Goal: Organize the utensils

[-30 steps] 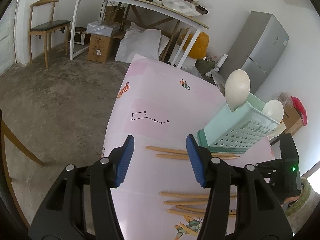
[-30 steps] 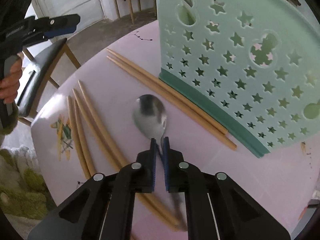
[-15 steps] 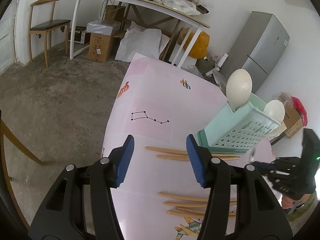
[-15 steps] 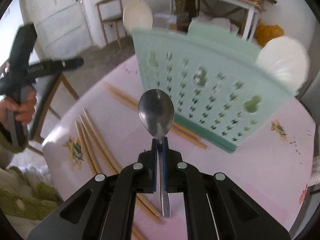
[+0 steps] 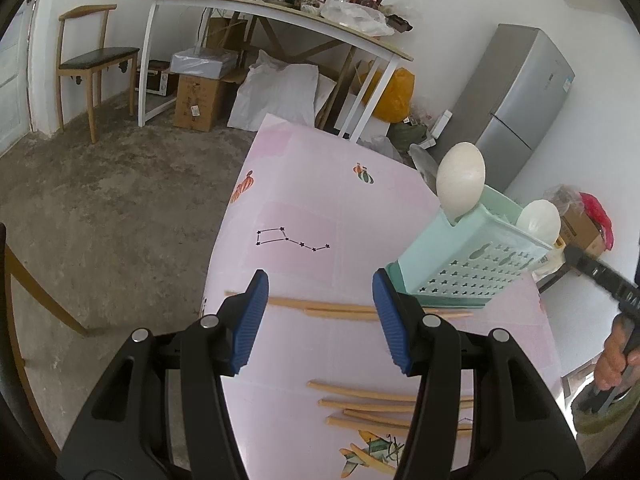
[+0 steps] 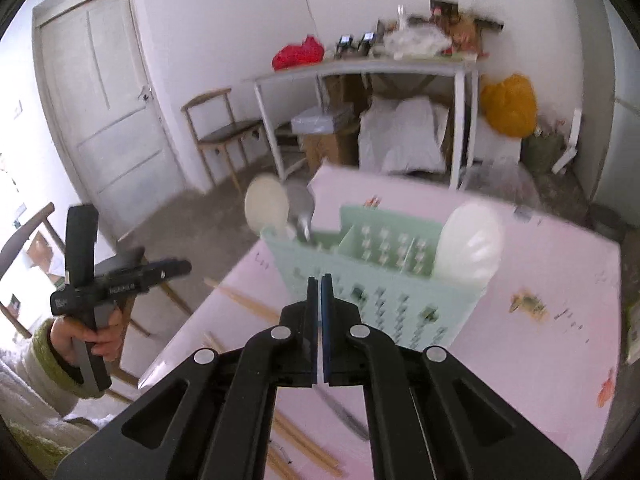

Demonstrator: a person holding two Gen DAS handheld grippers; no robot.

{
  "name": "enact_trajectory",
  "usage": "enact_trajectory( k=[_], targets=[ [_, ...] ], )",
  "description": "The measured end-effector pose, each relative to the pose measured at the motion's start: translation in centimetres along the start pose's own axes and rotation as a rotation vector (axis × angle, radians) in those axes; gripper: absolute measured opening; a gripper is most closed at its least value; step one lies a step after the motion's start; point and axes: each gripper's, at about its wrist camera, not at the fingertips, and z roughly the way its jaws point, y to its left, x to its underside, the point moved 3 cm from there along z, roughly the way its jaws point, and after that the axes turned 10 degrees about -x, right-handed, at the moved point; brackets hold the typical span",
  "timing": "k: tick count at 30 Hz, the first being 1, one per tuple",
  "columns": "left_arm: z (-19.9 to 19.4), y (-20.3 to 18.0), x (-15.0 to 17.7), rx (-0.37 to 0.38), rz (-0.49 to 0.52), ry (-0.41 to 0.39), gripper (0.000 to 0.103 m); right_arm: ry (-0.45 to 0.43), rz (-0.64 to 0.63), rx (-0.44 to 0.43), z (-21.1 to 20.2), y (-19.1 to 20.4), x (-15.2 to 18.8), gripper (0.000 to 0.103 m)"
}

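A mint green utensil caddy point(image 5: 472, 268) point(image 6: 400, 300) stands on the pink table point(image 5: 312, 200). Two white spoons point(image 5: 460, 180) point(image 5: 538, 220) and a grey metal spoon point(image 6: 300, 204) stick out of it. My right gripper point(image 6: 319, 288) is shut in the air just in front of the caddy's rim. A thin grey handle point(image 6: 340, 412) trails out below its pads, and the bowl is not seen. My left gripper point(image 5: 320, 280) hovers open and empty over a pair of wooden chopsticks point(image 5: 320, 306). Several more chopsticks point(image 5: 372, 404) lie nearer.
A hand in a green sleeve point(image 6: 96, 340) holds the left gripper off the table's left edge. On the floor behind stand a white trestle table point(image 5: 280, 12), cardboard boxes point(image 5: 198, 100), a wooden chair point(image 5: 96, 60) and a grey fridge point(image 5: 516, 96).
My right gripper has lifted the metal spoon off the table and risen from the caddy's foot to about rim height. The spoon's bowl no longer shows. The left gripper has stayed still.
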Motion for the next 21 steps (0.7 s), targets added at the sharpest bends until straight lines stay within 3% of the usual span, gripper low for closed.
enact_trajectory(
  k=[4,6,8,13,21],
  targets=[
    [0.0,0.4,-0.1,-0.009,-0.008,0.000,0.051,0.134,-0.001,-0.013,4.0,0.4,2.9,0.011],
    [-0.1,0.6,-0.1,-0.010,-0.013,-0.002,0.051,0.204,-0.013,-0.021,6.2,0.4,4.1,0.030],
    [-0.1,0.7,-0.1,-0.011,-0.015,-0.003,0.051,0.256,-0.031,-0.026,8.1,0.8,5.2,0.036],
    [0.0,0.8,-0.1,-0.014,-0.021,0.001,0.051,0.360,-0.134,-0.055,13.0,2.1,6.5,0.043],
    [0.3,1.5,-0.2,-0.022,-0.031,0.007,0.051,0.422,-0.255,-0.057,16.9,3.5,6.9,0.052]
  ],
)
